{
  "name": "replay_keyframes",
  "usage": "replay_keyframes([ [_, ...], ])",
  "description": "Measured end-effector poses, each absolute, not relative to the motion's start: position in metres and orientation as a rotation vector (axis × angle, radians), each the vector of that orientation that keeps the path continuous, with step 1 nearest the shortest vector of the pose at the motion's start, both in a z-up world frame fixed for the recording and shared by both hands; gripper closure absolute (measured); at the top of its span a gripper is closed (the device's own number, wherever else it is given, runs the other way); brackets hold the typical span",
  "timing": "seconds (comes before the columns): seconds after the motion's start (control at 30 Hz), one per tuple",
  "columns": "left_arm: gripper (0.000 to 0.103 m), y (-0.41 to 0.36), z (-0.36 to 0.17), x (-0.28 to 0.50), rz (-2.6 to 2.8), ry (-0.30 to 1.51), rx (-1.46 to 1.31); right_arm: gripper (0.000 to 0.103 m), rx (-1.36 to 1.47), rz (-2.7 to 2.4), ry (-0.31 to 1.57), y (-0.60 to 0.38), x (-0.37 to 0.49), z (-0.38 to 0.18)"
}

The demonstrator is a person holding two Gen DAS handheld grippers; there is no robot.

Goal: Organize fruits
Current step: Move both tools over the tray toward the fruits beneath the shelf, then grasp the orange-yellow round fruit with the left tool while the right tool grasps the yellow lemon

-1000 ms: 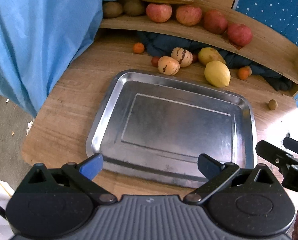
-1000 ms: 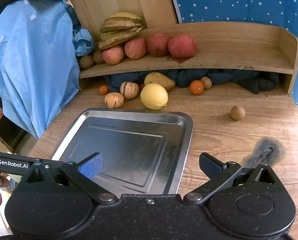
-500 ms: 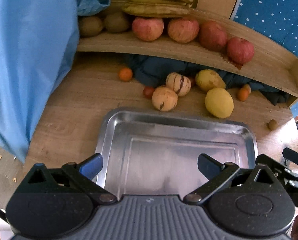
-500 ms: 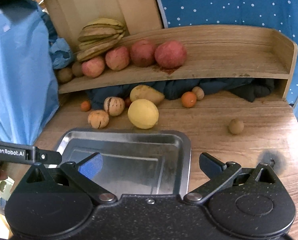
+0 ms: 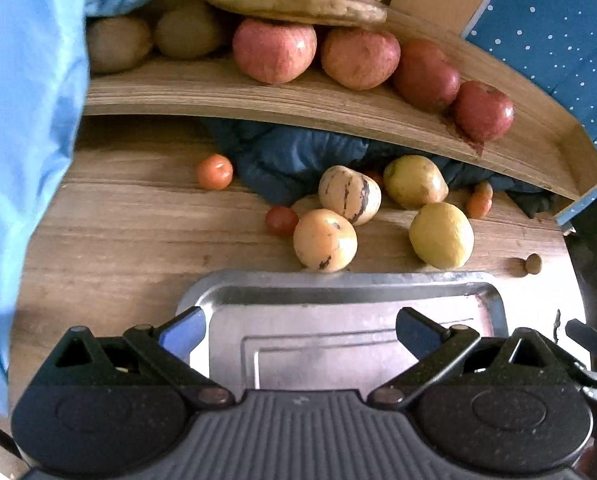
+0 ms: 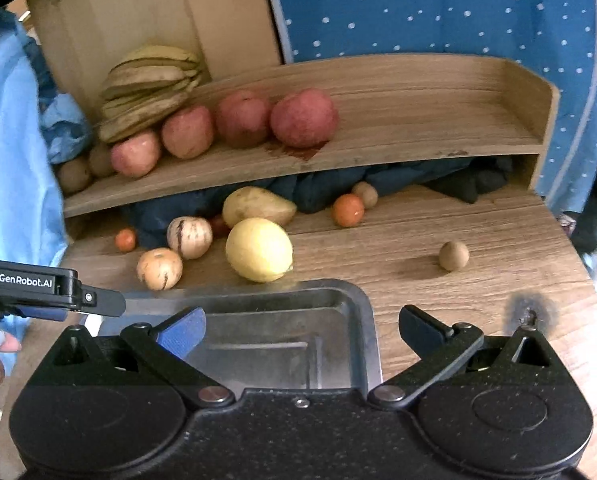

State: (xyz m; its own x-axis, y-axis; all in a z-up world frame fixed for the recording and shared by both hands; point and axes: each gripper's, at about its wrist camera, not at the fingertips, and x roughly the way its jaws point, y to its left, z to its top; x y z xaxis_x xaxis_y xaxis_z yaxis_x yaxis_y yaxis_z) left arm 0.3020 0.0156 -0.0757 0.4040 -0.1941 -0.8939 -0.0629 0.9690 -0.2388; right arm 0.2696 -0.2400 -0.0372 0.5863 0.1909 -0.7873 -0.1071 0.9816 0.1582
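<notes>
At the far left of both views hangs a light blue plastic sheet [image 5: 22, 152], draped beside the wooden table [image 5: 130, 232]. Just right of it, on the curved wooden shelf [image 5: 258, 100], sit two brown kiwis [image 5: 114, 42], then a bunch of dull yellow-green bananas [image 6: 150, 88] resting over four red apples [image 5: 274, 50] lined along the shelf.

Below the shelf, a dark blue cloth [image 5: 294, 160] is bunched against the back. On the table in front of it, from the left: a small orange fruit [image 5: 214, 171], a small red tomato-like fruit [image 5: 281, 221], and two pale striped melons, the nearer one [image 5: 325, 239] just beside the tray's far rim and the other [image 5: 349, 194] touching it behind. Right of these lie a yellow-green mango [image 5: 414, 181] and a round yellow lemon-like fruit [image 5: 441, 235], the latter just beside the tray rim. Further right are another small orange fruit [image 6: 348, 210] with a small brown fruit [image 6: 365, 194] behind it, and a lone small brown fruit [image 6: 453, 255] well apart on bare wood.

The metal tray [image 5: 338, 292] lies on the table nearest the cameras, with no fruit in it.

The left hand-held gripper [image 5: 298, 330] hovers over the tray, released, its fingers spread wide with nothing between them. The right hand-held gripper [image 6: 301, 330] hangs over the tray's right corner, likewise released and holding nothing. A dark scorch mark [image 6: 530, 312] shows on the table at the right.
</notes>
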Motion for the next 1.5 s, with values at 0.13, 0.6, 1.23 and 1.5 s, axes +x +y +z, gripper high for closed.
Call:
replay_keyframes([
  [0.13, 0.0, 0.02, -0.082, 0.315, -0.134, 1.16, -0.252, 0.001, 0.063, 0.11, 0.937, -0.224, 0.27, -0.04],
  [0.6, 0.001, 0.022, -0.098, 0.341, -0.164, 1.188, -0.251, 0.001, -0.016, 0.048, 0.944, -0.205, 0.29, -0.038],
  [1.23, 0.007, 0.021, -0.107, 0.359, -0.14, 1.201, -0.329, 0.019, -0.114, 0.274, 1.0, -0.19, 0.357, -0.075],
  [1.5, 0.02, 0.016, -0.108, 0.363, -0.169, 1.21, -0.342, 0.026, -0.106, 0.338, 1.014, -0.178, 0.368, -0.085],
])
